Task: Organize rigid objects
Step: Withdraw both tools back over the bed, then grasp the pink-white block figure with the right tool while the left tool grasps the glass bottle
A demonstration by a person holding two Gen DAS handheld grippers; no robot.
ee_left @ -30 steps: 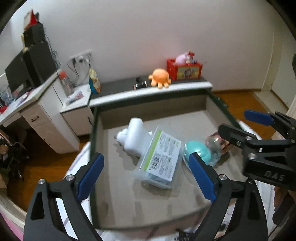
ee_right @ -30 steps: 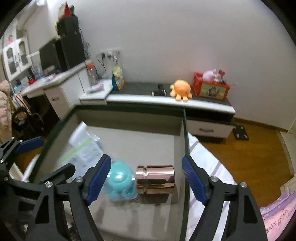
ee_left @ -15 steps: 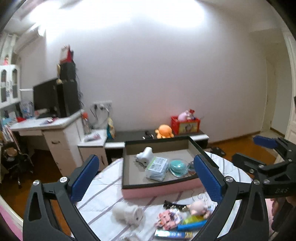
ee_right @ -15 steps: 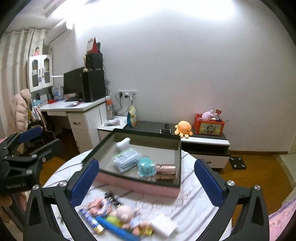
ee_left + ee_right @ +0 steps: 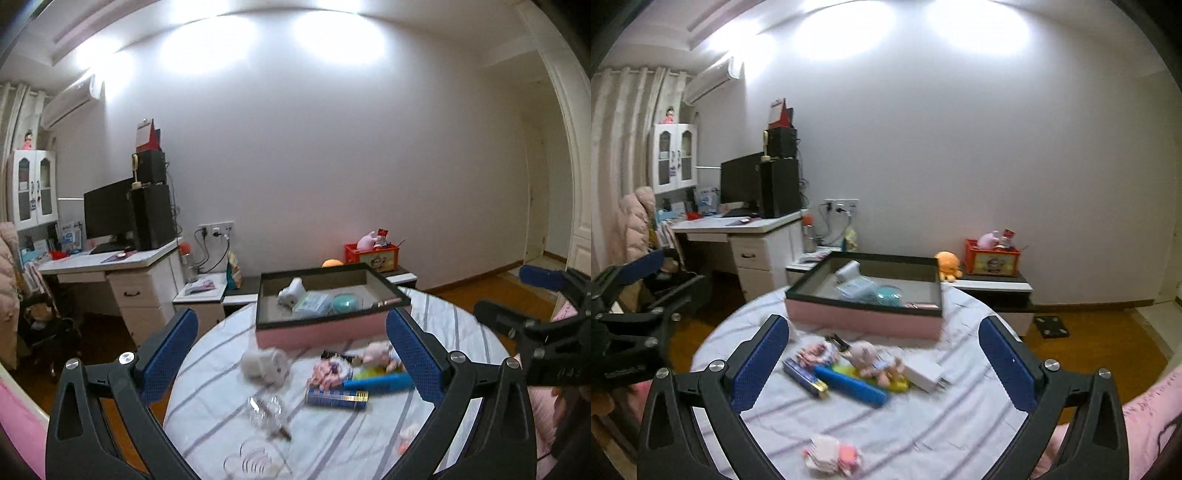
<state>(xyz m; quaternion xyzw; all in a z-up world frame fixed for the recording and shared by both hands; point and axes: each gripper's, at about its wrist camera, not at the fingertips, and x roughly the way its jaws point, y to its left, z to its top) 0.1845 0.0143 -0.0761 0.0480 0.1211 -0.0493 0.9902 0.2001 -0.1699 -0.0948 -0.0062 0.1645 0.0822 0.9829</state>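
Note:
A pink box with a dark rim stands at the far side of the round striped table. Inside lie a white bottle, a labelled pack, a teal round case and a copper tube. In front of the box lie a blue tube, a blue-gold tube, a white charger, a pink doll and a white plush. My left gripper and right gripper are open and empty, held back above the near table.
A clear plastic piece and a clear cup lie near the front edge. A pink-white soft toy lies close in the right wrist view. A white desk stands left, a low cabinet with a red crate behind.
Both grippers have pulled far back and up from over the box; the whole table and its loose objects now show. Both stayed open and empty.

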